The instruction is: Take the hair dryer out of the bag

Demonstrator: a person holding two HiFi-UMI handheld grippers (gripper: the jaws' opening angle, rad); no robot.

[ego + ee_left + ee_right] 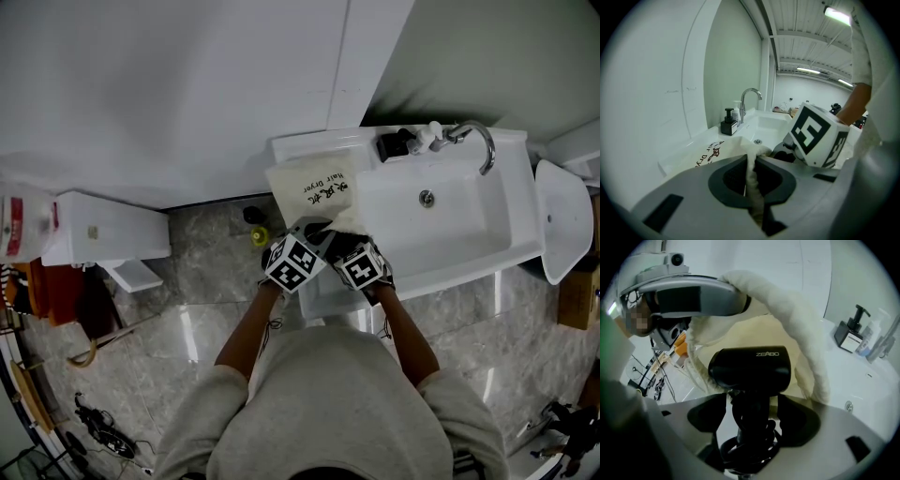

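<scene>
Black hair dryer (750, 369) between parted right tongs (750, 420)

Bright, even light from ceiling strips (836, 15) — both gripper views fisheye-warped, black at the corners

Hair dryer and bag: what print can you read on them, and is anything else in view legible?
"ZEABO": on the hair dryer.
"Hair Dryer": on the bag, beside brush characters I can't read.
Label on the dispenser: too small to read.
Print on the red-and-white packet, far left in the head view: blurred.
</scene>
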